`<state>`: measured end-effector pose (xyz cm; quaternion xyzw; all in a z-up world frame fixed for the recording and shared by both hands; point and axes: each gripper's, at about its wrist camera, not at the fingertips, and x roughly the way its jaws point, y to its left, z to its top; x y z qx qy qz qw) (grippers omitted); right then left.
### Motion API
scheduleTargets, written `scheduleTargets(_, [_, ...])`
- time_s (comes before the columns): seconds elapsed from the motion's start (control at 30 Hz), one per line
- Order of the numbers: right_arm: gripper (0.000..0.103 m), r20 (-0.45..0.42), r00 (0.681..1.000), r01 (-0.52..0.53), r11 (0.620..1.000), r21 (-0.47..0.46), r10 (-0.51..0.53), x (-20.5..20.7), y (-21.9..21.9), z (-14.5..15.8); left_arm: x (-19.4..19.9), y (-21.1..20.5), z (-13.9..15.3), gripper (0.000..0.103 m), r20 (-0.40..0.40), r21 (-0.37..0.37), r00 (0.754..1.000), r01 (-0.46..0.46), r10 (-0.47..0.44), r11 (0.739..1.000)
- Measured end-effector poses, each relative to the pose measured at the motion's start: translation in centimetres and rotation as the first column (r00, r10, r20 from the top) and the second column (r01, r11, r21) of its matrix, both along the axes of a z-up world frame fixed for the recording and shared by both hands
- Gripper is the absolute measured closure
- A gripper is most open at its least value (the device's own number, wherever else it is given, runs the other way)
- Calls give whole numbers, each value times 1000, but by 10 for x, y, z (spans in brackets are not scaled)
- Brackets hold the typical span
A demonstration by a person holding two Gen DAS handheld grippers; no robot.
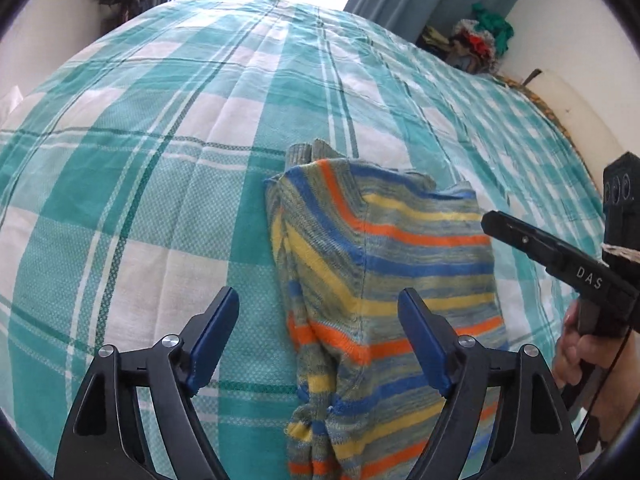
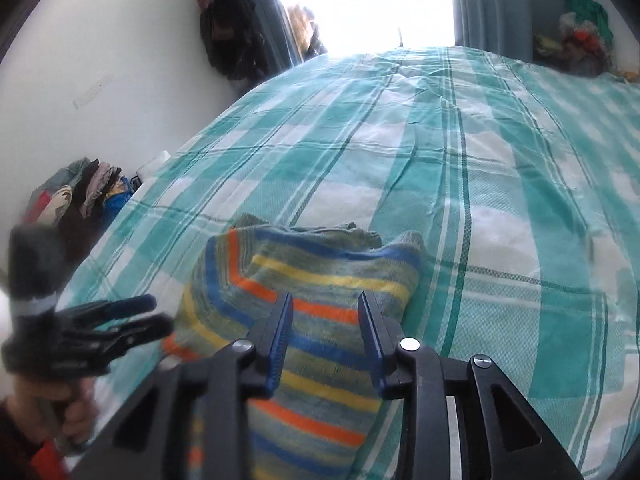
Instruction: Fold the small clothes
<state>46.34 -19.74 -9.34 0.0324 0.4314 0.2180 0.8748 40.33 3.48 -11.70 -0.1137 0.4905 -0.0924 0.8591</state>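
A small striped knit sweater (image 1: 384, 272), in grey-green, blue, orange and yellow, lies folded on the bed; it also shows in the right wrist view (image 2: 320, 280). My left gripper (image 1: 320, 300) is open and empty, hovering above the sweater's left edge. My right gripper (image 2: 325, 304) is open and empty, just above the sweater's near part. The right gripper shows at the right edge of the left wrist view (image 1: 500, 222). The left gripper shows blurred at the left of the right wrist view (image 2: 156, 314).
The bed has a teal and white plaid cover (image 1: 160, 160). A pile of clothes (image 1: 480, 40) lies at the far right corner. More clothes (image 2: 76, 196) are stacked by the wall left of the bed. Curtains (image 2: 500, 4) frame a bright window.
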Motion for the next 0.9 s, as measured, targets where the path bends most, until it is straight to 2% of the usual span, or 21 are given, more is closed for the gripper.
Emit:
scheduleTargets(0.03, [58,-48,999,7,1000,0,-7,13,3,-13,6,-3,-13,20,-37,53,999,2,0,999])
scheduleTargets(0.07, [54,-120,993,1,1000,-25,-4,25,8,-34,8,-2,-25,20,-69,67,998,13,-8,998])
scheduleTargets(0.1, [54,-192,981,-3,998,-66,-9,33,12,-57,5,1,-26,20,-64,55,998,14,-11,998])
scheduleTargets(0.13, [54,-189,982,-3,997,-82,-13,32,14,-66,-2,4,-19,21,-53,43,999,5,-2,999])
scheduleTargets(0.17, [54,-142,990,2,995,-96,-16,25,15,-59,-11,8,-9,22,-38,28,999,-3,4,1000])
scheduleTargets(0.23, [54,-74,997,16,994,-106,-24,3,13,-33,-35,12,12,21,18,-3,1000,9,-9,1000])
scheduleTargets(0.27, [54,-37,999,2,998,-64,-5,-15,9,-18,-48,12,19,18,38,-13,999,27,-26,1000])
scheduleTargets(0.3, [54,-8,1000,-19,999,-30,19,-35,4,-6,-61,10,22,14,48,-8,998,42,-42,999])
scheduleTargets(0.37, [52,25,999,-42,999,-30,43,-79,-2,4,-80,2,16,12,37,52,998,58,-60,997])
scheduleTargets(0.43, [42,-14,997,-82,996,-38,82,-114,-2,-14,-89,-5,1,13,-18,158,999,47,-45,986])
scheduleTargets(0.47, [41,-82,992,-107,991,-83,101,-126,0,-34,-93,-4,-3,16,-39,185,999,31,-25,982])
scheduleTargets(0.5, [41,-148,984,-119,980,-157,96,-136,3,-52,-96,-2,-2,16,-45,182,999,18,-10,983])
scheduleTargets(0.53, [41,-163,983,-111,978,-176,82,-149,1,-59,-102,0,3,16,-33,169,999,7,-1,986])
scheduleTargets(0.63, [41,-94,995,-45,994,-98,36,-188,-12,-37,-120,4,20,11,30,208,999,-31,25,978])
scheduleTargets(0.73, [39,-21,1000,-1,997,-75,-1,-212,-21,-15,-127,4,29,10,48,233,998,-40,30,972])
scheduleTargets(0.9, [38,-29,999,33,997,-66,-35,-219,-25,-9,-130,5,38,10,65,243,997,-52,37,969])
